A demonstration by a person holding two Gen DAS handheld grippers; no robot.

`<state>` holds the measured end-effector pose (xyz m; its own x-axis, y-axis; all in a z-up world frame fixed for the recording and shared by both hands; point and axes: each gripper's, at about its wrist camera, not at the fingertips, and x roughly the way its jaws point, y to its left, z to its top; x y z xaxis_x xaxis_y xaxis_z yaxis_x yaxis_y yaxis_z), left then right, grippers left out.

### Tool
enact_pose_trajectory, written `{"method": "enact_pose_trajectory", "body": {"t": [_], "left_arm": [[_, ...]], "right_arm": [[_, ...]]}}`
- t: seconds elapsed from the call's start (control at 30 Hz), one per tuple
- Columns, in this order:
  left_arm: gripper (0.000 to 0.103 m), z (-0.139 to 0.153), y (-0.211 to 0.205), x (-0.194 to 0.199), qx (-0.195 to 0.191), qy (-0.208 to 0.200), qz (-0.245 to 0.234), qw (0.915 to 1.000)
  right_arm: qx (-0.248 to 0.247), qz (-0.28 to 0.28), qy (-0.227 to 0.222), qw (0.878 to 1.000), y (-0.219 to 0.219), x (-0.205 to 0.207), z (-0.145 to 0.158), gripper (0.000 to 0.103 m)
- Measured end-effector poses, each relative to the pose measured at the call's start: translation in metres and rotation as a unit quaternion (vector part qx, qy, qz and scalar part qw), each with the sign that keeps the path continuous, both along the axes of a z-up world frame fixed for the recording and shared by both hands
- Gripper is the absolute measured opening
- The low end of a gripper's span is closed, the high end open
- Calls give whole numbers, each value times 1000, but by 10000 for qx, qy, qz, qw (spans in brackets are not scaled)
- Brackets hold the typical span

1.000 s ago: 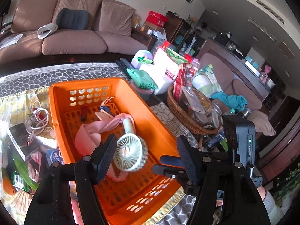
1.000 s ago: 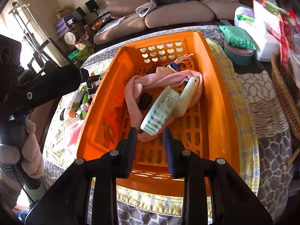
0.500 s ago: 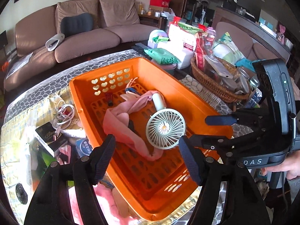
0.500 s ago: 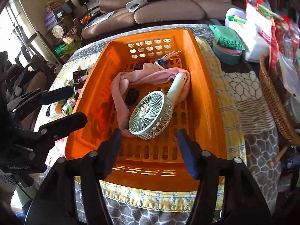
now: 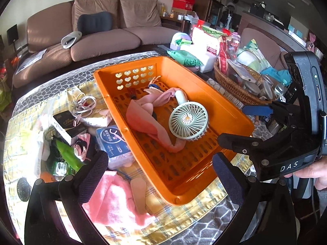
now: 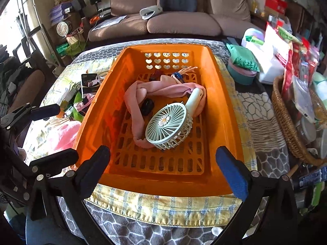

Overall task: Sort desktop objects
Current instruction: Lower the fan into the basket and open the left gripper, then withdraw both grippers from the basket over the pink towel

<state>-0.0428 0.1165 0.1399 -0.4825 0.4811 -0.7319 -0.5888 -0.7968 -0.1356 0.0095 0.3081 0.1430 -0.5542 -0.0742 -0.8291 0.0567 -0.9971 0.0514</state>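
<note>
The handheld fan (image 6: 169,125) lies inside the orange basket (image 6: 224,110), its head resting on a pink scarf (image 6: 139,94) and its handle pointing toward the far wall of the basket; a small black item (image 6: 147,106) sits just beside it. Both tools are released and holding nothing: the right tool (image 6: 163,163) hangs above the near rim of the basket with its jaws opening wide and nothing between them, and the left tool (image 5: 159,170) hangs over the near-left corner, jaws likewise opening and empty. The step in hand reads as a drop-off just finished, with the fan delivered and the tools free. Unsorted goods remain on the table (image 5: 208,226) to the left of the basket: a blue box (image 5: 115,143), a black box (image 5: 68,123), a coil of white cable (image 5: 84,105), a pink cloth (image 5: 114,201) and a green packet (image 5: 66,152). In my judgement, the next move calls for choosing one of these, most readily the blue box touching the basket wall, and bringing the left tool down squarely over it before closing.
</note>
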Motion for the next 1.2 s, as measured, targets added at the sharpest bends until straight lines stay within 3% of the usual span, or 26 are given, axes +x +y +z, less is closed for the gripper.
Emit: {"method": "enact_pose_trajectory", "body": {"t": [0.37, 0.67, 0.87, 1.03, 1.1, 1.2], "left_arm": [[103, 0, -47, 9, -14, -38, 367, 9993], [103, -6, -144, 14, 112, -76, 1014, 9947], [103, -23, -214, 15, 212, -269, 1443, 9889], [103, -41, -247, 17, 230, -385, 1522, 9873], [103, -46, -251, 17, 183, -398, 1463, 9883], [103, -51, -251, 19, 172, -319, 1300, 9909]], "right_arm": [[0, 161, 41, 9999, -33, 11, 7, 103], [-180, 402, 146, 9989, -84, 19, 19, 103], [-303, 730, 240, 9966, -130, 21, 18, 103], [-504, 988, 162, 9937, -170, 16, 10, 100], [-700, 1037, 62, 9921, -182, 11, 6, 97], [-1052, 1033, -158, 9889, -194, -1, -3, 77]]}}
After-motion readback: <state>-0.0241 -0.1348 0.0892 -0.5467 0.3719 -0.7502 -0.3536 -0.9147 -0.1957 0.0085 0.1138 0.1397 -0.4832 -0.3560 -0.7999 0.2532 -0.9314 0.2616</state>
